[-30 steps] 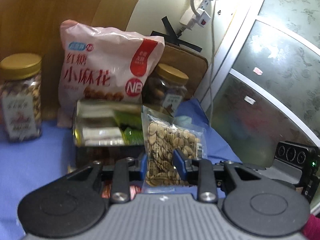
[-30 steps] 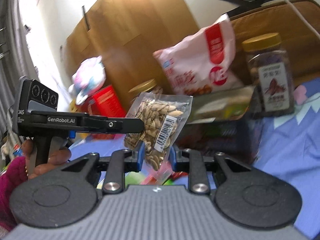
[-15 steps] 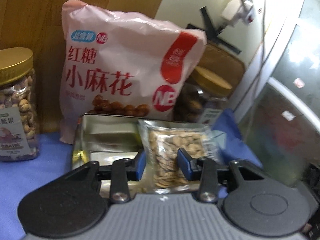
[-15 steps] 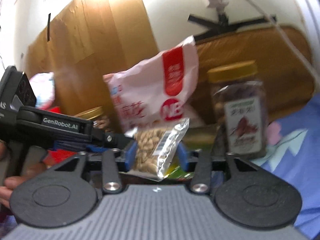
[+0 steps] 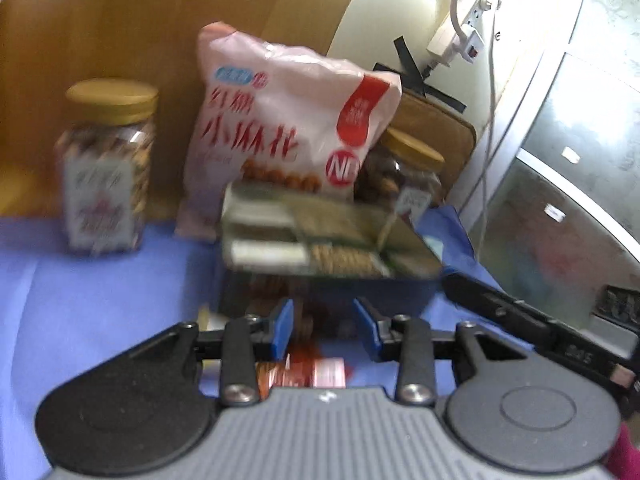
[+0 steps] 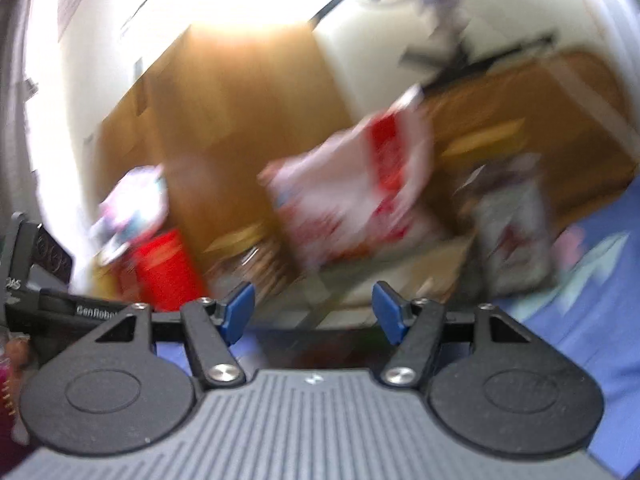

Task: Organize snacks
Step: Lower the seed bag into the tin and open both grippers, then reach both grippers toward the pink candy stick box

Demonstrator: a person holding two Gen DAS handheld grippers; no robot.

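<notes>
Now both grippers stand with nothing between their blue pads. The left gripper (image 5: 326,330) has its jaws parted and holds nothing; it hovers just in front of the dark rectangular metal tin (image 5: 328,256), over a red-and-white snack packet (image 5: 304,370) lying on the blue cloth-covered bench (image 5: 100,300). Inside the tin lie small snack packets — a clear pouch of pale seeds (image 5: 344,258) among white and green wrappers. Behind the tin leans a big pink plastic snack bag with red lettering (image 5: 288,136). A clear jar of nuts with a gold lid (image 5: 106,168) stands to its left, well apart from the tin, and a second gold-lidded jar (image 5: 408,176) stands just behind the tin's right corner. At the right edge the black arm of the other gripper reaches in near the tin.

The right wrist view is heavily blurred. The right gripper (image 6: 314,314) is spread wide and empty — the tin's rim (image 6: 360,280) sits just beyond its pads, with the pink bag (image 6: 352,200) behind and a red box (image 6: 164,272) off to the left.
</notes>
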